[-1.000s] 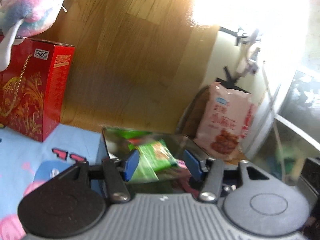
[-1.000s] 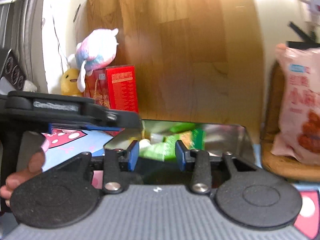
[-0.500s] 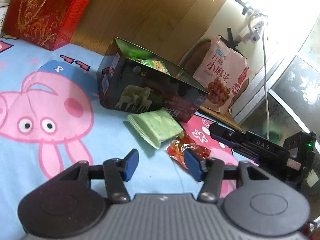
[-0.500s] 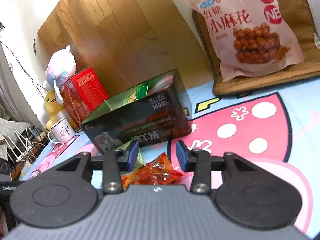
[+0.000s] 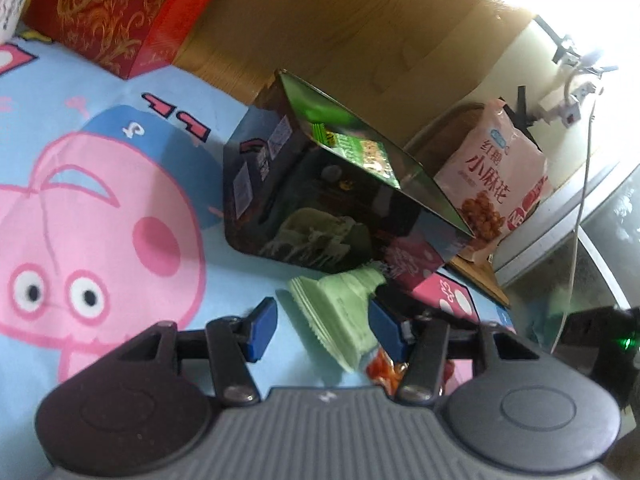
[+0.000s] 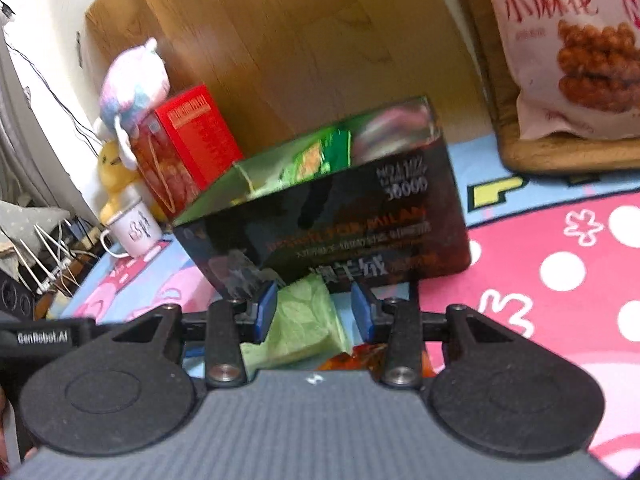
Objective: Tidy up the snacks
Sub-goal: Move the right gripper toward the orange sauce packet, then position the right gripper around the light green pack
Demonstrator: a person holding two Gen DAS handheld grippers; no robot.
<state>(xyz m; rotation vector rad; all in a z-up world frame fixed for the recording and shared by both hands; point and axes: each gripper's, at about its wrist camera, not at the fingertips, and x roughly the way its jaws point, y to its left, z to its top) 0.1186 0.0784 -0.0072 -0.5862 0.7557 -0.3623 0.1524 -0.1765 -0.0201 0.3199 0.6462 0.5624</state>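
An open dark box (image 5: pixel 320 208) (image 6: pixel 340 220) stands on the cartoon-pig cloth with green snack packets (image 5: pixel 360 152) inside it. A pale green packet (image 5: pixel 340 320) (image 6: pixel 304 320) lies flat on the cloth in front of the box, and an orange-red packet (image 5: pixel 384 364) (image 6: pixel 356 360) lies beside it. My left gripper (image 5: pixel 323 330) hangs low over the pale green packet, open, its blue pads on either side without touching. From the other side my right gripper (image 6: pixel 314 312) is also low over that packet, open and holding nothing.
A red gift box (image 5: pixel 108 12) stands at the back left, with a plush toy (image 6: pixel 132 88) on it and a white mug (image 6: pixel 134 228) beside it. A pink snack bag (image 5: pixel 492 184) leans on a brown mat at the right. A wooden board backs the scene, and cables run along both sides.
Both grippers came down from above the open box to just over the cloth in front of it and rolled. The pale green packet now lies between each pair of fingers.
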